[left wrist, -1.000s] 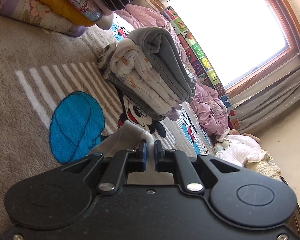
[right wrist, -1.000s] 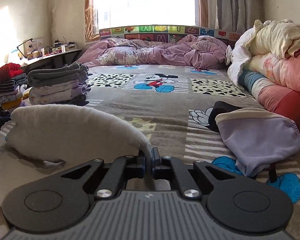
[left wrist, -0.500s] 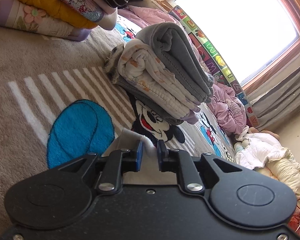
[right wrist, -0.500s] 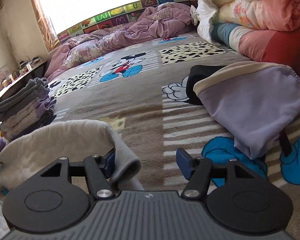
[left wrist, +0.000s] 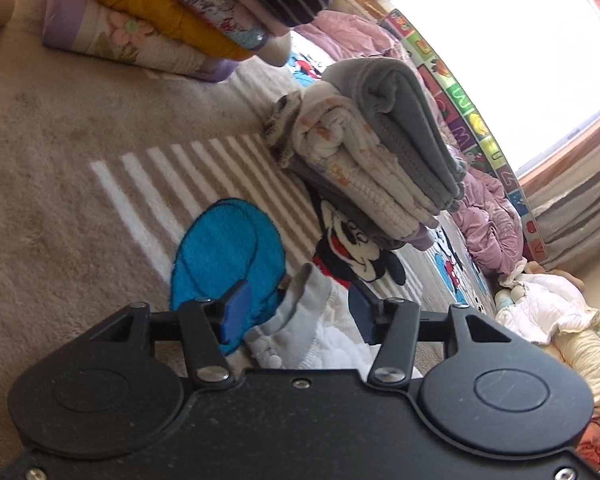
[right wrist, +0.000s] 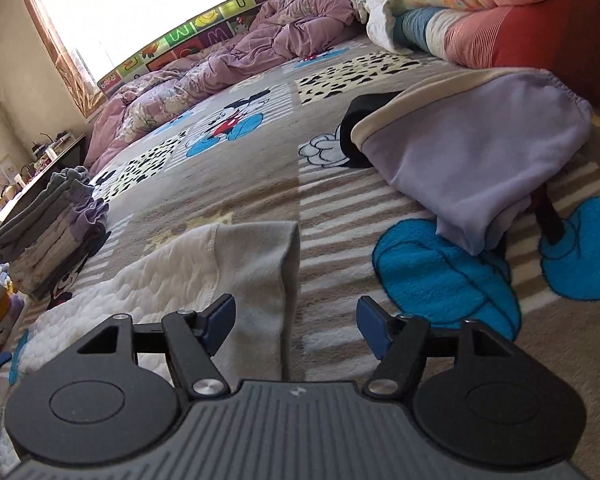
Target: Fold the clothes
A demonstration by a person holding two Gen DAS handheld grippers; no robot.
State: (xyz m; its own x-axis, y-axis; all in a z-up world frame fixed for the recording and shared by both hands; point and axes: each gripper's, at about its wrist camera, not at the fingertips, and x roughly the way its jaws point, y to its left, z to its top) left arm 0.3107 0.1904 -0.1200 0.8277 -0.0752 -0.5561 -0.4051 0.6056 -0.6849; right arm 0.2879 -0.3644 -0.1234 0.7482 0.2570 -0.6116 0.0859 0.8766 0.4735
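Both grippers, left gripper (left wrist: 296,312) and right gripper (right wrist: 296,322), had sprung their jaws apart, dropping the cream garment (right wrist: 204,276) onto the bed; lavender garment (right wrist: 476,152) at 1 o'clock seemingly came next.

Pale quilted garment with grey cuffs (right wrist: 204,280) lies flat on the cartoon-print plush blanket (right wrist: 260,184) covering the bed. Stack of folded grey and cream clothes (right wrist: 48,232) sits to its left; taller pile of folded mixed clothes (left wrist: 188,12) beyond that. Lavender fleece garment (right wrist: 472,160) lies to the right. Crumpled mauve quilt (right wrist: 228,68) behind, under the window (right wrist: 140,4).
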